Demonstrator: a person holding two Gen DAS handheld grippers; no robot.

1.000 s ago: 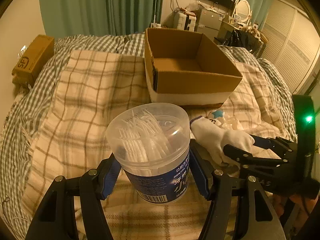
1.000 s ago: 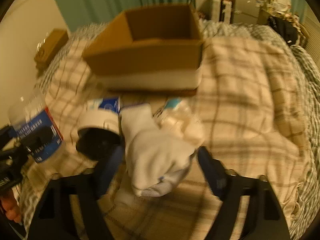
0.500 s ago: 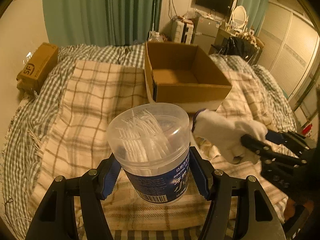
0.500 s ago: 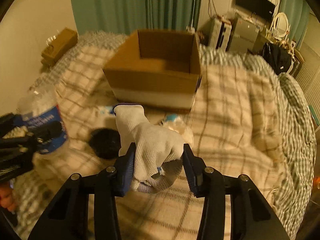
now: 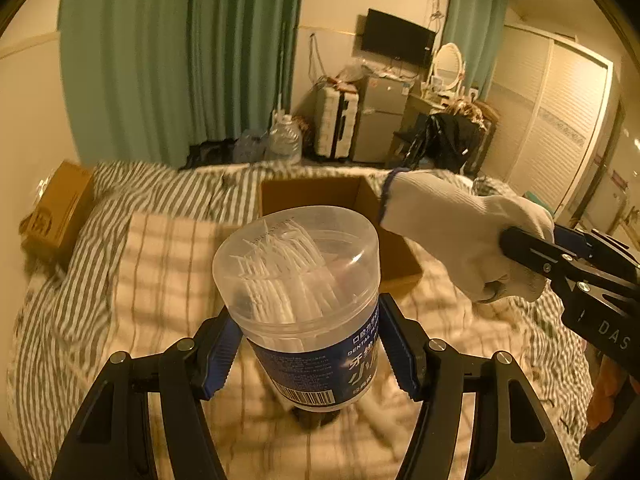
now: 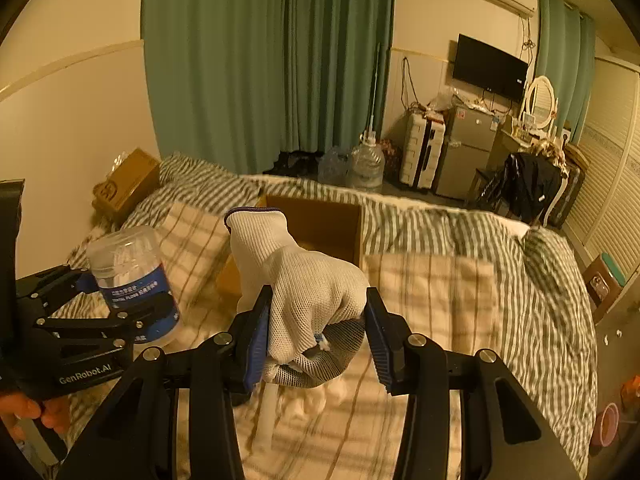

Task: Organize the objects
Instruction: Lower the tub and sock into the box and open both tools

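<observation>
1. Left gripper (image 5: 308, 354) clamps one floss-pick jar (image 5: 306, 300), centre frame, label reading "DENTAL"
2. Right gripper (image 6: 316, 344), lower centre, grips one white glove (image 6: 308, 288)
3. One open cardboard box (image 6: 320, 224) behind

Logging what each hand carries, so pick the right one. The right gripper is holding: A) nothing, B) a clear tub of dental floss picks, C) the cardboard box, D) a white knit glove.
D: in the right wrist view the right gripper has its fingers closed on the white knit glove, while the floss tub sits in the left gripper.
</observation>
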